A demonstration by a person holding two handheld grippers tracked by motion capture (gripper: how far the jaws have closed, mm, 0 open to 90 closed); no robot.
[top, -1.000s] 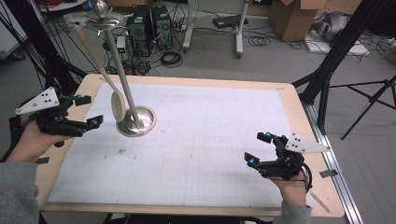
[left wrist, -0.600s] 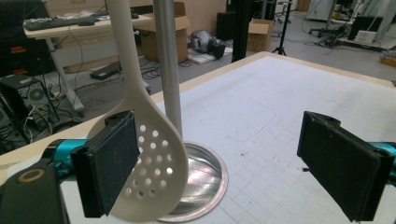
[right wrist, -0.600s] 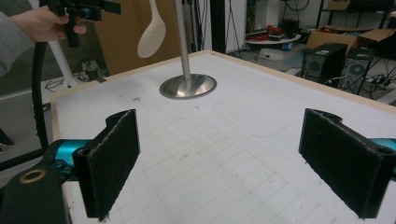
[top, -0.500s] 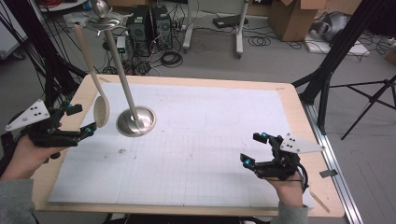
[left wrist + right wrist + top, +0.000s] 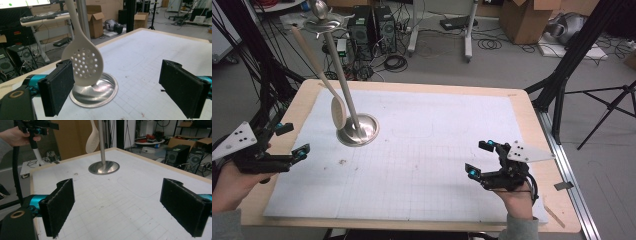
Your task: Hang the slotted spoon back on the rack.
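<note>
Cream slotted plastic spoon [image 5: 338, 111] hangs, apparently, from the steel stand [image 5: 358, 131] upper left; both hand-held grippers [image 5: 282, 145] [image 5: 481, 159] spread, empty; grasp outstanding.

The high view looks forward and down from above my side of the bench [image 5: 422, 150]. The left gripper view rides low and close at the bench's left edge, facing the slotted spoon [image 5: 85, 62] and stand base [image 5: 100, 90]. The right gripper view sits low at the near right, facing left across the bench. All three share that stand.
</note>
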